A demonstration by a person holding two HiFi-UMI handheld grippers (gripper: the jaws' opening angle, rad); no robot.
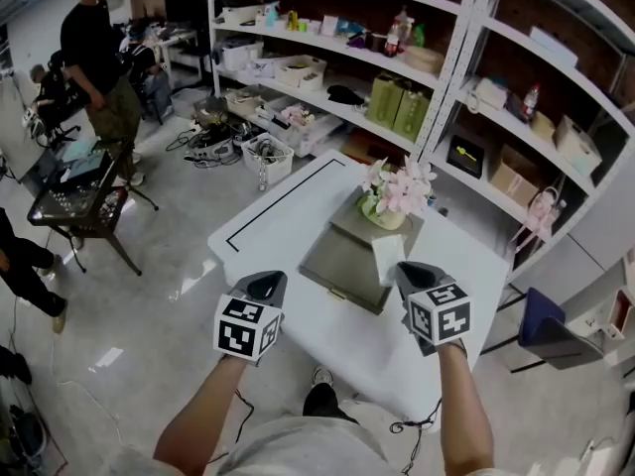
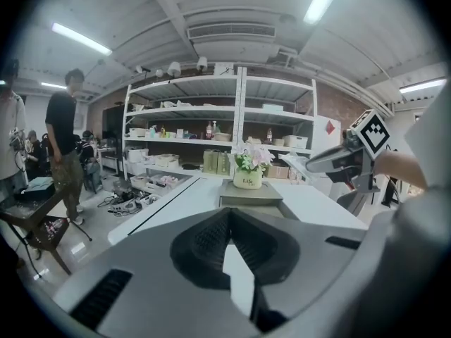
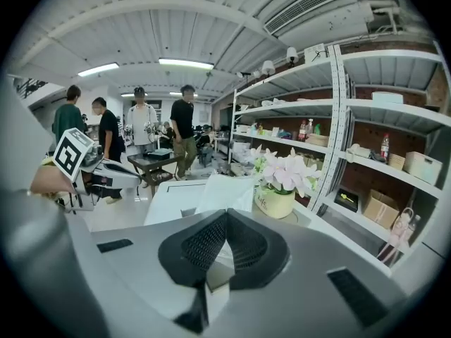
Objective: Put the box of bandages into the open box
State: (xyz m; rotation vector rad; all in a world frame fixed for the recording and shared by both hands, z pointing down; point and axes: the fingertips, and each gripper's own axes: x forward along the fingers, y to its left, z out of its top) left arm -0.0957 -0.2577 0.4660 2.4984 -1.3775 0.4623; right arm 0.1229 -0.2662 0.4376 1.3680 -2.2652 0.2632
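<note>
The carry is in hand: the right hand-held gripper (image 1: 413, 272) is clenched on the white box of bandages (image 1: 385, 256), which hangs just over the open box (image 1: 335, 266) at its 3 o'clock edge, while the left hand-held gripper (image 1: 266, 286) is closed on nothing at 8 o'clock of it. The next move likely calls for a short shift toward 9 o'clock, a lowering into the tray, then a release. The flower pot (image 1: 383, 216) crowds the 1 o'clock side, so the clear way in is from 5 o'clock, over bare tabletop (image 1: 288, 211).
</note>
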